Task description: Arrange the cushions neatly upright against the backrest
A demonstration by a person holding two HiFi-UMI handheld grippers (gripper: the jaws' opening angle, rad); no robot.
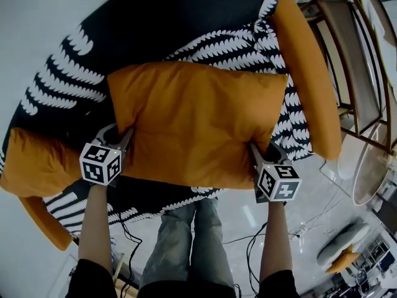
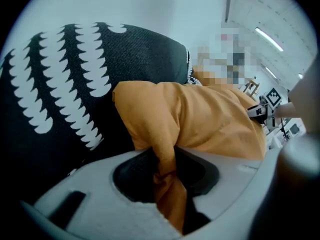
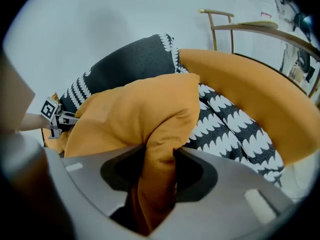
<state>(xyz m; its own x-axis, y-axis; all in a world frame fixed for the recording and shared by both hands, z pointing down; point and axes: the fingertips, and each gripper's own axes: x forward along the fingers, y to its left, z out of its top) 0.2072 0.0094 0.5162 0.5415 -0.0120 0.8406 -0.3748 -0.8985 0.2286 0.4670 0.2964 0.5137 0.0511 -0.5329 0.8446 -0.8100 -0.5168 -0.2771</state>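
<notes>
Orange cushion lies across the middle of the sofa seat, its two front-edge corners clamped in my left gripper and right gripper, so I judge the lift is starting, and next I tip it upright against the backrest.
</notes>
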